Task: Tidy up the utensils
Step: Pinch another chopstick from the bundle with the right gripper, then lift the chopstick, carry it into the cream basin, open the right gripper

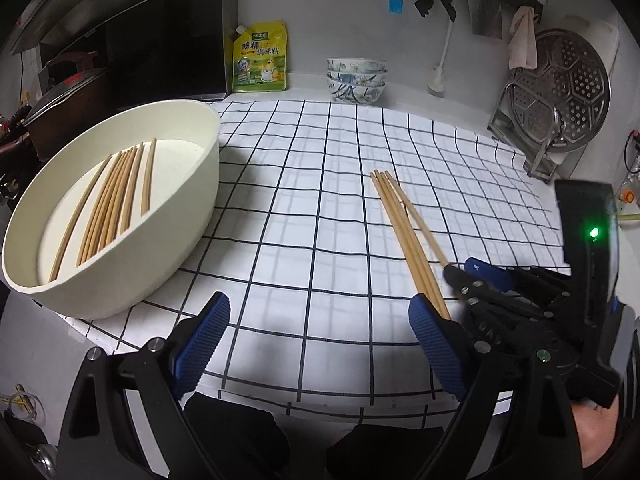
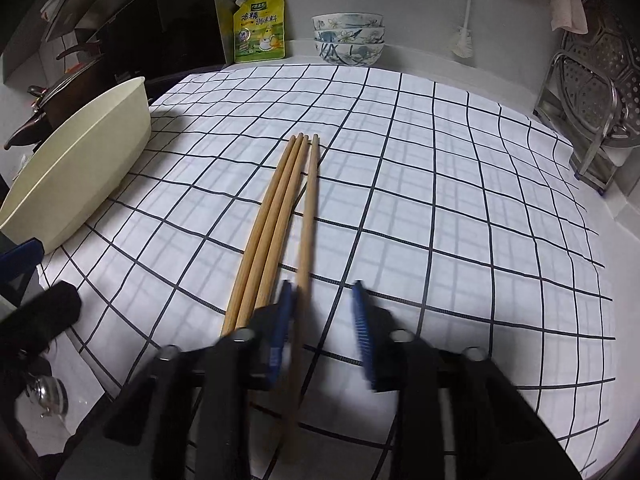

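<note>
Your table [image 2: 460, 208], under its checked cloth, carries everything; at its left edge sits the cream basin [image 1: 168, 240], already holding a row of chopsticks [image 1: 108, 200] laid flat on its bottom; near the middle of the table lie four loose chopsticks [image 2: 280, 216], three touching in a bundle and a fourth just beside them on the right. Your right tongs [image 2: 324, 320] are spread around the near end of that fourth stick, whose shaft lies against the left pad; your left tongs [image 1: 320, 340] hang spread and empty over the near edge. Expect these sticks to be light, stiff, smooth and ready to roll or pivot; pinch a little in from the thick end, squarely across the shaft, so it does not swing or slip.
</note>
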`<state>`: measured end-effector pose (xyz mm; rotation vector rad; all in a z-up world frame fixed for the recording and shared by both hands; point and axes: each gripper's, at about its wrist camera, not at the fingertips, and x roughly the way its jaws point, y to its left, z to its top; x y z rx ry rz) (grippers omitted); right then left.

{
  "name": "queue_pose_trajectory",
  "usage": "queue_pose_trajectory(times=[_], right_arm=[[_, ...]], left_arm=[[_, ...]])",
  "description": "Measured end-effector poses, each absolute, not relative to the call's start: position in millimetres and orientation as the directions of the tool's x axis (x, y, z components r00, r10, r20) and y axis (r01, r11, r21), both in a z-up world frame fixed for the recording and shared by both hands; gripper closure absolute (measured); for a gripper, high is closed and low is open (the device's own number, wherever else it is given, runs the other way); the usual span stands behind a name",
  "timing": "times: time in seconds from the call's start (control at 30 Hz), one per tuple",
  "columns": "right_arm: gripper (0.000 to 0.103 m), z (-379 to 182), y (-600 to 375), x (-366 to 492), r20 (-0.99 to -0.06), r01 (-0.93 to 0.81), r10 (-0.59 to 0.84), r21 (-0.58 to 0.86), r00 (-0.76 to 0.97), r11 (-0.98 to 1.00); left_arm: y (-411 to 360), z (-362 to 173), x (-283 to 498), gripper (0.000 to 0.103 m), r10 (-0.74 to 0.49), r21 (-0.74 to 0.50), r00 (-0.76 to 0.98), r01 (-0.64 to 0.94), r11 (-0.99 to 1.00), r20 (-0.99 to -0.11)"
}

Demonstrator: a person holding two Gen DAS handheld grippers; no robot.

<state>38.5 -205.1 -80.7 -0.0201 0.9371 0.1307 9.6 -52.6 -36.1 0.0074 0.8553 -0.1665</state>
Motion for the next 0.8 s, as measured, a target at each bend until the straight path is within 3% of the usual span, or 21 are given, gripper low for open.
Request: queue_pose_trajectory(times=[0.1,0.73,0.8], right_arm=[[0.095,-81,-211,39,-0.802,-0.113,0.101,0.042,0.588,0.993],[0.096,-80,-260,35,-0.805,-0.032,0.105,0.106,0.583,0.994],[0.092,-79,-261,35,-0.801,-0.032,0.104,0.105,0.589,0.994]], left_arm=[[-57,-44,13,0.014,-0.151,-0.071,0.628,0.151,0.986,-0.763],[-98,-78,53,0.014,-0.148,-0.074,0.582,0.149,0.986,-0.800],[-100,-78,55,0.014,-0.143,-0.068,0.584,0.148,0.987,-0.799]])
